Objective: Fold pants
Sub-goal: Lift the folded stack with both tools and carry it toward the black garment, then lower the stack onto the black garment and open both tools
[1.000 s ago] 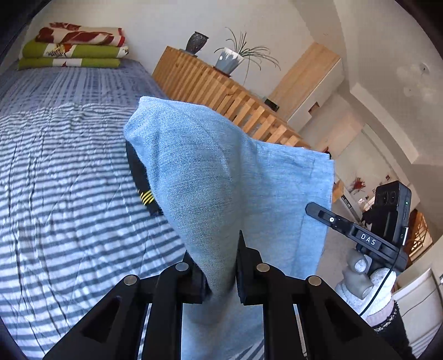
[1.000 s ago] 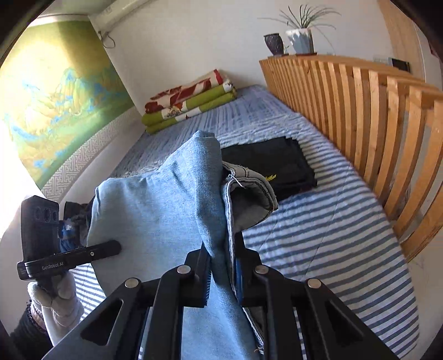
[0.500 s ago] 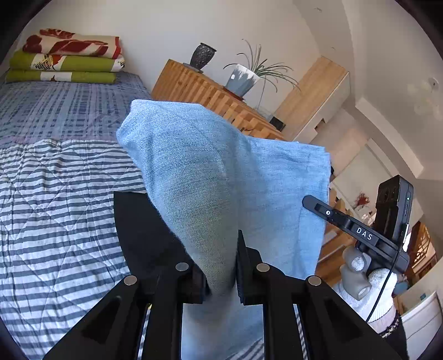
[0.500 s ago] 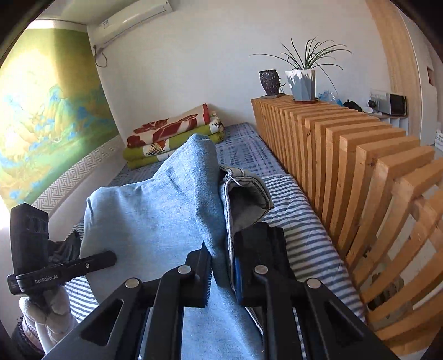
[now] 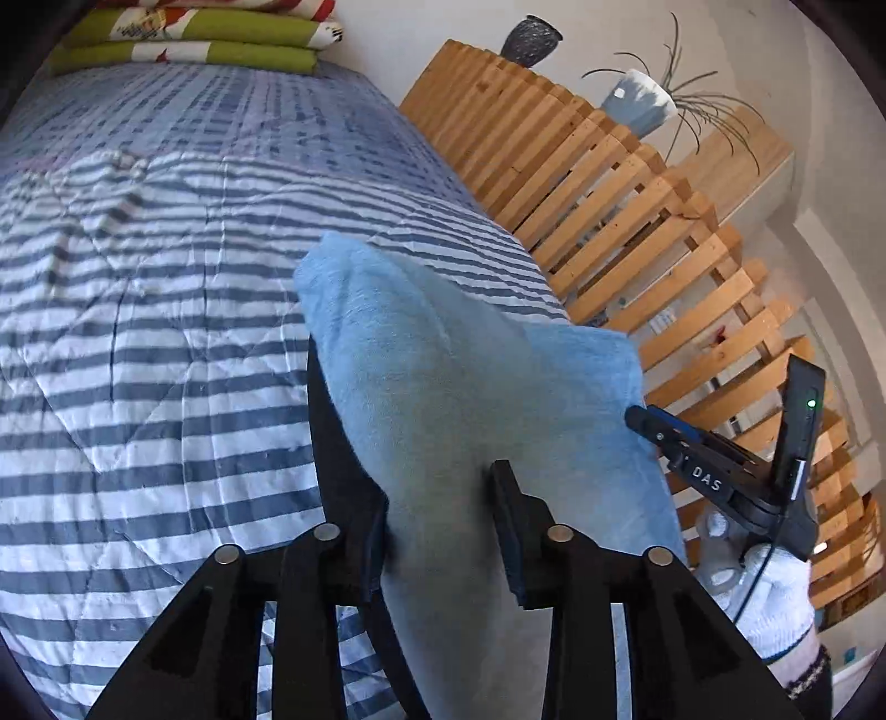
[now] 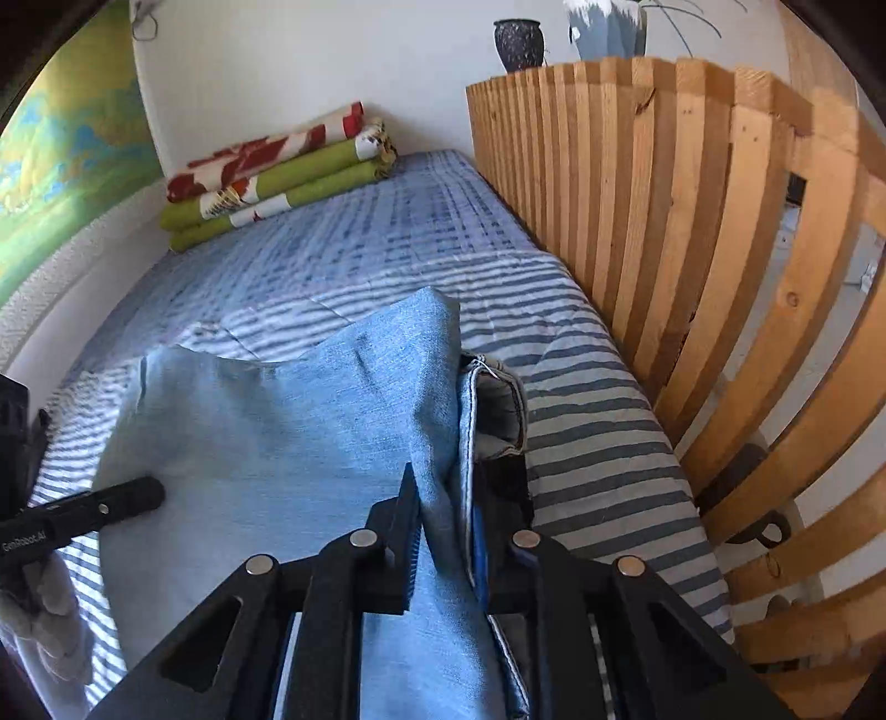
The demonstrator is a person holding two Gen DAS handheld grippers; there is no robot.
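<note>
The light-blue pants (image 5: 454, 387) hang bunched over the striped bed (image 5: 138, 332). My left gripper (image 5: 437, 526) stands open, its jaws parted wider than the cloth fold that still lies between them. In the right wrist view the pants (image 6: 277, 432) show a seamed edge, and my right gripper (image 6: 443, 531) is shut on that edge. A dark folded garment (image 5: 338, 443) lies right under the pants, mostly hidden, and shows again as a dark patch (image 6: 504, 482). The other gripper appears at each view's side (image 5: 692, 448) (image 6: 83, 515), held by a white-gloved hand (image 5: 775, 587).
A wooden slat rail (image 6: 664, 221) runs along the bed's right side, close to the pants. Folded green and red blankets (image 6: 277, 177) are stacked at the far end. A vase (image 5: 531, 36) and a potted plant (image 5: 637, 99) stand on the rail's top.
Both grippers have tilted down toward the bed and brought the pants lower, over the dark garment. The left jaws have spread apart; the right jaws stay closed on the cloth.
</note>
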